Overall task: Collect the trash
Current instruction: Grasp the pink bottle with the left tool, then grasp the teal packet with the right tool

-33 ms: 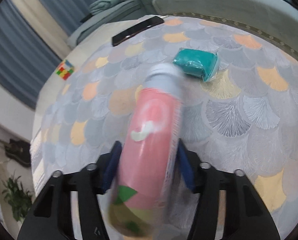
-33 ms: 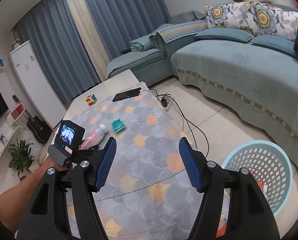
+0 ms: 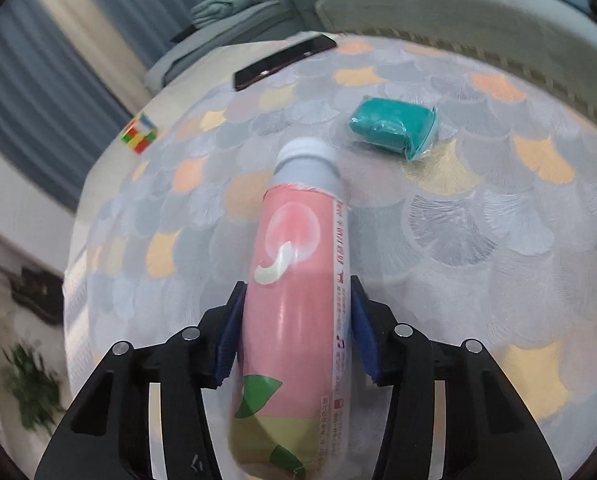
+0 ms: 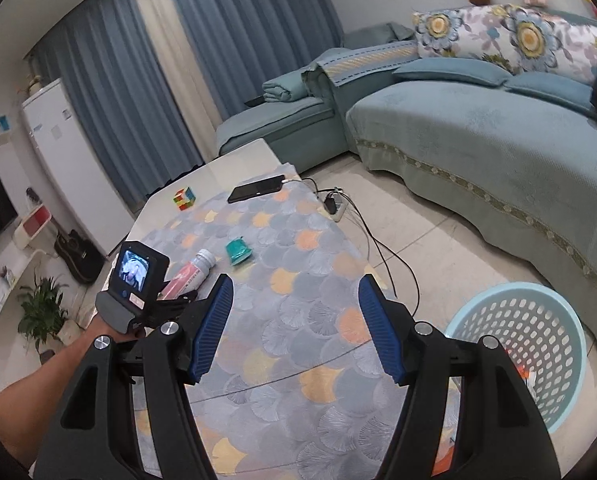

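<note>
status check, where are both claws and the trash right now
Left claw shut on pink bottle, pads on both sides. Right claw open, empty, above the table. Teal packet on tablecloth. Blue basket on floor, path unobstructed.

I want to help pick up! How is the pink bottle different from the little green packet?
The pink bottle is long and round with a white cap; the green packet is short, squashy and wrapped in clear plastic. The bottle sits between the left gripper fingers, pads against its sides; the packet lies untouched farther away. The bottle looks bigger. Both are on the patterned tablecloth.
</note>
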{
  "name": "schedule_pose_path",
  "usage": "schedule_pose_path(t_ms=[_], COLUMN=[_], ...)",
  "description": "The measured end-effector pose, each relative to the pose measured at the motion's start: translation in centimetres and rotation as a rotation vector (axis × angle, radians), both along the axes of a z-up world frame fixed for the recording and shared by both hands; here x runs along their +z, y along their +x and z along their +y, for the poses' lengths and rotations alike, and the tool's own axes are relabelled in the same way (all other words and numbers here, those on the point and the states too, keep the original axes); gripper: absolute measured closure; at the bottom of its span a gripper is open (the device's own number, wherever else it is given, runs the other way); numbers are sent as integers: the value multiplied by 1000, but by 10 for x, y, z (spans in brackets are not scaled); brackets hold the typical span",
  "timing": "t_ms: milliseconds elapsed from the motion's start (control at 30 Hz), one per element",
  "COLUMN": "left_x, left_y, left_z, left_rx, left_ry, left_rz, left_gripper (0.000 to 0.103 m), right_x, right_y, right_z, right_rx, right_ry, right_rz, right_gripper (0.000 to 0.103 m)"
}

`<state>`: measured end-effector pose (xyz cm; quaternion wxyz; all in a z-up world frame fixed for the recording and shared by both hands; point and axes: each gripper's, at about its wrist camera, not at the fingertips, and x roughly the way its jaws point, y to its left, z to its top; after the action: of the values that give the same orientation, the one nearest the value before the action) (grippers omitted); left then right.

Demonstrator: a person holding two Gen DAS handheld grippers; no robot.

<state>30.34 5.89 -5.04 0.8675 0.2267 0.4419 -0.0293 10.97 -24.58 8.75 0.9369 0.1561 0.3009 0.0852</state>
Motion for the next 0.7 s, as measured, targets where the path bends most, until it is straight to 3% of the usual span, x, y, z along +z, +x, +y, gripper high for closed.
schedule_pose_path(t_ms=[167, 300, 367, 467, 600, 700], left_x=[39, 72, 86, 99, 103, 90], left_y=[-52, -108, -136, -147, -152, -143], left_z=[27, 44, 56, 69, 73, 72], left_rx=[106, 150, 185, 235, 254, 261], left_ry=[-159, -293, -376, -457, -468, -477], left_rz=[-111, -185, -223, -218, -253, -205], left_gripper=[57, 56, 56, 56, 56, 56], right_x=[10, 4, 0, -20, -68, -95], right_y=[10, 36, 61, 108, 170, 199], right_z=[27, 57, 83, 120, 159, 190], right_rx=[89, 186, 242, 273, 288, 348], right_ry=[-70, -76, -120, -206, -295, -435], right_rz=[-40, 7, 18, 38, 120, 138], right_gripper=[41, 41, 41, 41, 42, 42])
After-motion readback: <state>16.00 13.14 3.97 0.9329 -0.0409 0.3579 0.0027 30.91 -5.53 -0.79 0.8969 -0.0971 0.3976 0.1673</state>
